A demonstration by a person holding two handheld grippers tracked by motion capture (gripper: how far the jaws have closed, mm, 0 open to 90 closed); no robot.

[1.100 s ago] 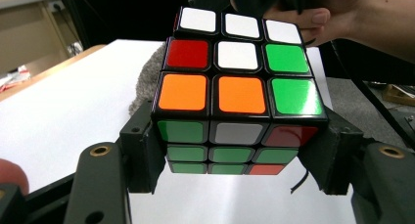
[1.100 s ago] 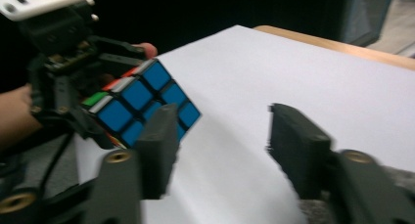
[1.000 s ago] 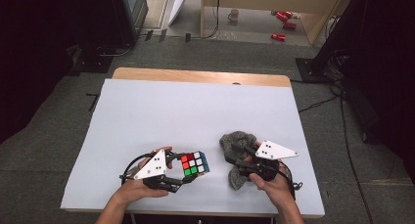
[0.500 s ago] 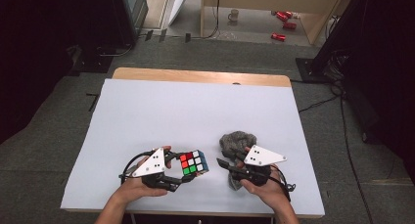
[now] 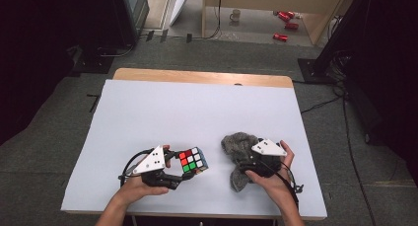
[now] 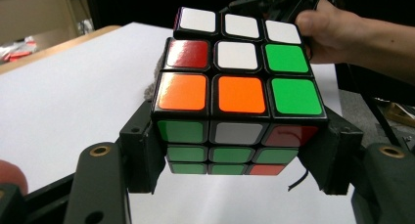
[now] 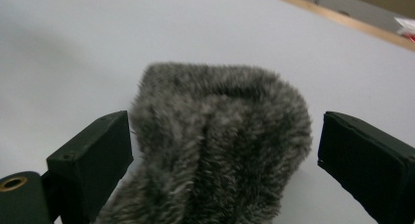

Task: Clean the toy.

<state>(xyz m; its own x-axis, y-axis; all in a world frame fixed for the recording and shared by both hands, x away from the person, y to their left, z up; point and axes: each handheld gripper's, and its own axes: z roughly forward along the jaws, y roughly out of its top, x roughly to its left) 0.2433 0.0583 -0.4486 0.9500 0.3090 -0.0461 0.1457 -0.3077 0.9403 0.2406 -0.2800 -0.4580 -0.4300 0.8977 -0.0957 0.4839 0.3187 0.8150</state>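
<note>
A scrambled Rubik's cube point(image 5: 193, 161) sits at the front left of the white table point(image 5: 197, 107), held just off or on the surface. My left gripper point(image 5: 178, 171) is shut on it; in the left gripper view both jaws press the lower sides of the cube point(image 6: 235, 92). A grey furry cloth point(image 5: 234, 151) lies bunched at the front right. My right gripper point(image 5: 247, 163) stands open over it, and in the right gripper view the fur point(image 7: 220, 136) rises between the spread jaws, with a gap at the right jaw.
The table's wooden back edge point(image 5: 197, 77) shows beyond the white cover. The front edge runs just under both hands. Behind the table the floor carries a mug point(image 5: 236, 15), red cans point(image 5: 284, 18) and cables.
My right hand has shifted a little to the left, bringing its gripper over the furry cloth. The left gripper and the cube have stayed where they were.
</note>
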